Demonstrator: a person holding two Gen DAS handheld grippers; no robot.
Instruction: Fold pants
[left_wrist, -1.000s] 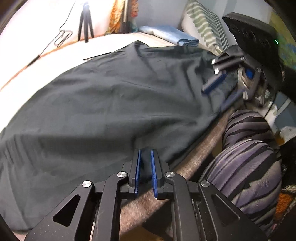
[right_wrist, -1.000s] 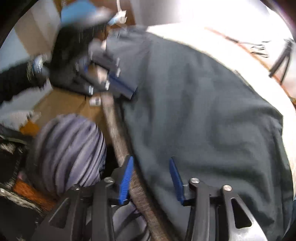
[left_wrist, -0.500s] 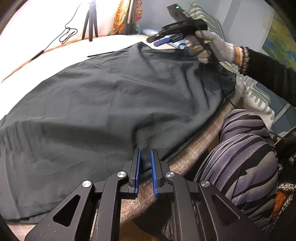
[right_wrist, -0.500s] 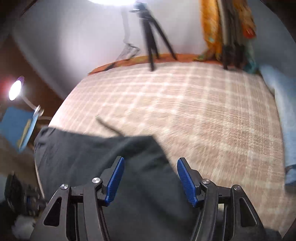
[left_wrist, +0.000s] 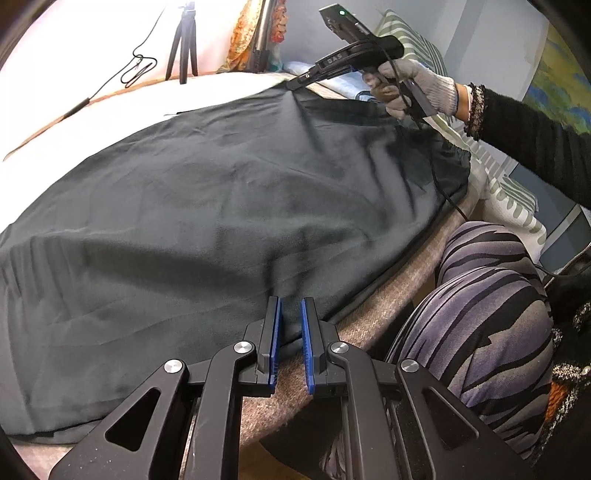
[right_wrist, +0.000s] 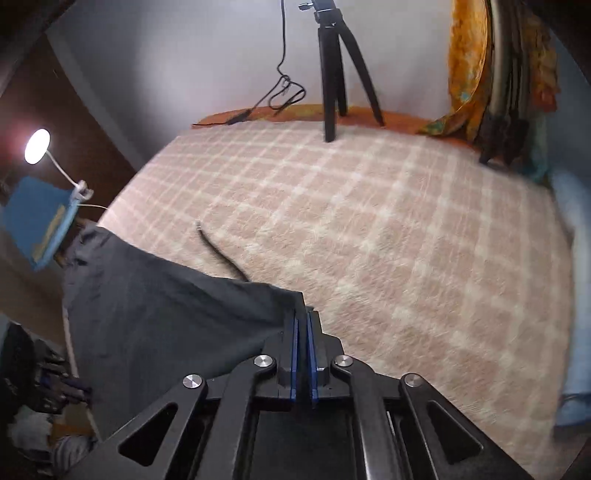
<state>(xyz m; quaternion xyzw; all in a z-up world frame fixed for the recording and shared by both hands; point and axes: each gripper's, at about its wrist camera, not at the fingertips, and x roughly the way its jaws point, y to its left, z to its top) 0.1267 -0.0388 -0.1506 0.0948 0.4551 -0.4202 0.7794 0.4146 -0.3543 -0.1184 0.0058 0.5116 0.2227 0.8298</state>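
The dark pants (left_wrist: 229, 206) lie spread out flat on the bed (right_wrist: 369, 229), close to its near side, and they look like they have not been folded over yet. So the job seems to be just at the start. The left claw (left_wrist: 290, 332) has pinched the near edge of the pants, with the cloth squeezed between its blue pads. The right claw (right_wrist: 303, 332) has just snapped together on the far corner of the pants, and a bit of cloth sits between its pads too. In the left view you can see a gloved hand (left_wrist: 410, 88) holding that right claw at the far edge. Both grabs look done. What is left, I think, is to lift the cloth, lay one half over the other, and then fold it smaller.
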